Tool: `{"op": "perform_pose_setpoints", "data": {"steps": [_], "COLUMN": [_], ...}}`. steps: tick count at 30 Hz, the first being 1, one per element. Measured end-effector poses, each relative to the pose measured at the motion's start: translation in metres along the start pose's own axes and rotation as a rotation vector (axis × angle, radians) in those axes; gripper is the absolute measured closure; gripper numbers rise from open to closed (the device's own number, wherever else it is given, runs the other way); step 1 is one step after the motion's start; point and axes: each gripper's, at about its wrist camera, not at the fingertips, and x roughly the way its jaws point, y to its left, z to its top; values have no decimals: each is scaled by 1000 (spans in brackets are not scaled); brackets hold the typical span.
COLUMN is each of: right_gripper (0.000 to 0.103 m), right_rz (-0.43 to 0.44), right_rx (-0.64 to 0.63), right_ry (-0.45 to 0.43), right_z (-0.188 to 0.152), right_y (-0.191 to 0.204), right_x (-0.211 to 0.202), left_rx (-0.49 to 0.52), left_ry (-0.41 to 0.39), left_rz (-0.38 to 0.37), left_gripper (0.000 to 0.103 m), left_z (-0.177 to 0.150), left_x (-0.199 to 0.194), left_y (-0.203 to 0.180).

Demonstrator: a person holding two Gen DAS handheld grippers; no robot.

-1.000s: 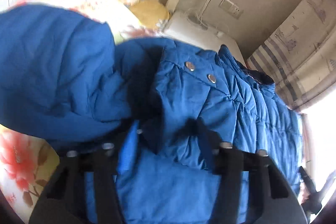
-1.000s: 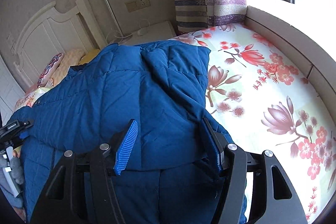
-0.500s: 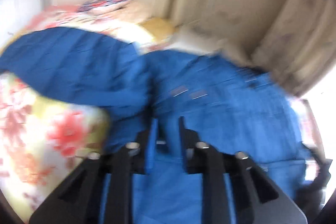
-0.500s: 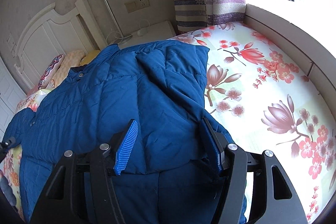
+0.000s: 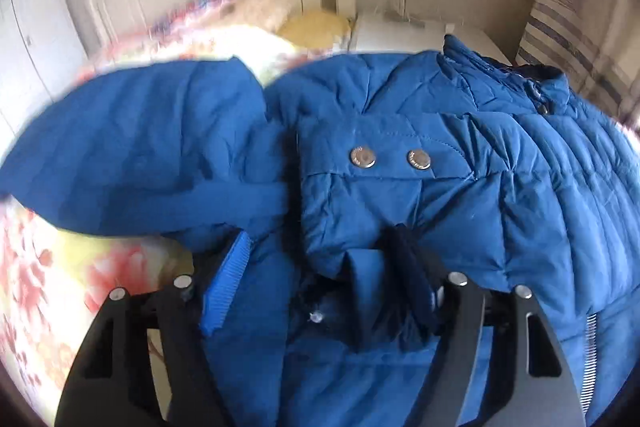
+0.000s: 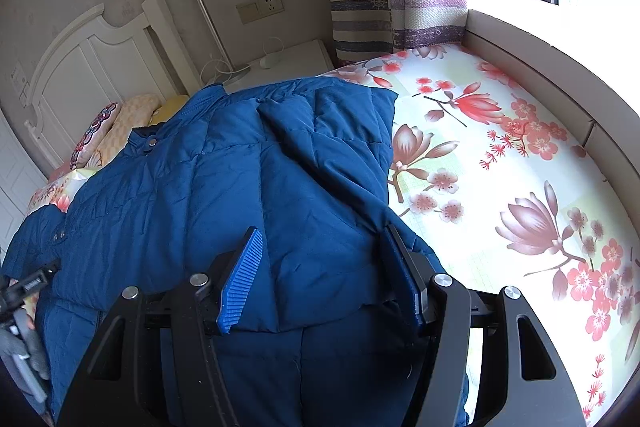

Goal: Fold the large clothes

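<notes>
A: Where is the jacket [image 6: 248,187] now?

B: It lies flat on the bed [image 6: 500,155], on the flowered sheet, with its collar [image 5: 536,87] toward the headboard [image 6: 92,67] and its hem near both claws. So the long axis runs from the claws up to the pillows [image 6: 120,123]. One sleeve [image 6: 332,155] on the window side is already folded over the body.

A: And the left claw [image 5: 320,287]?

B: Its jaws have just been opening. They stand wide now, and the cuff [image 5: 384,211] with the two snaps [image 5: 390,159] lies between them but is not pressed. I think the sleeve on this side was released here, across the front of the jacket.

A: The right claw [image 6: 320,279]?

B: It is about half open, hovering over the folded sleeve end. The cloth passes between the jaws, but I cannot see the pads pressing it, so I judge it holds nothing.

A: How to do this step well?

B: In my opinion, the left claw should lift straight away, so that the cuff is not dragged back. The other blue part, the hood [image 5: 140,155] I think, bulges to the left onto the sheet; it should be laid in before the next fold. After this, both claws can take the hem and bring it toward the collar, along the long axis. The padding is thick and slippery, so a deep grip will be safer.
</notes>
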Motion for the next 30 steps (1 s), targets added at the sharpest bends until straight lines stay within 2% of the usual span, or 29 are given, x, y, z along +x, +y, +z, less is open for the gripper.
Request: {"op": "perform_pose_setpoints", "data": {"steps": [4,6,8,10,11,12,14,15,17,18,21,24,25,27,28,30], "right_gripper": [44,44,44,44,49,62,62,63,63,63,63,62,62,62,61,61], "right_rz": [-68,-83,-100,-88,-63,-38,-85,-75,-4,28,4,-32,-51,-94,-121,-120], "right_rx": [-37,-142,-283,-406,-472,-531,-651,-670,-611,-573,-480,-389,-372,-352,-359,-356], "right_ry": [-80,-142,-158,-86,16,121,139,178,240,230,78,-40,-35,46,127,125], "right_z": [-1,-3,-4,-8,-13,-20,-29,-27,-13,-2,36,64,69,70,62,57], "right_y": [10,31,60,87,98,107,119,119,111,107,103,105,104,103,100,99], "right_x": [-16,-27,-29,-16,-1,13,16,15,10,5,-2,15,26,65,88,91], "left_rx": [47,43,36,24,14,-1,-40,-57,-85,-93,-98,-103,-107,-114,-118,-125], "left_ry": [-34,-39,-38,-36,-35,-35,-33,-33,-40,-41,-41,-42,-42,-40,-39,-38], "left_rz": [54,50,42,35,27,19,-7,-21,-47,-53,-55,-60,-65,-73,-79,-92], "left_gripper": [30,30,30,28,27,25,21,20,20,20,19,19,19,18,18,17], "left_z": [-3,-2,-3,-3,-4,-4,-4,-4,-5,-5,-5,-5,-6,-6,-7,-7], "left_x": [-3,-4,-3,-4,-4,-4,-4,-4,-4,-3,-3,-3,-3,-3,-3,-2], "left_y": [-9,-9,-7,-4,-2,0,8,11,16,17,16,17,17,19,20,21]}}
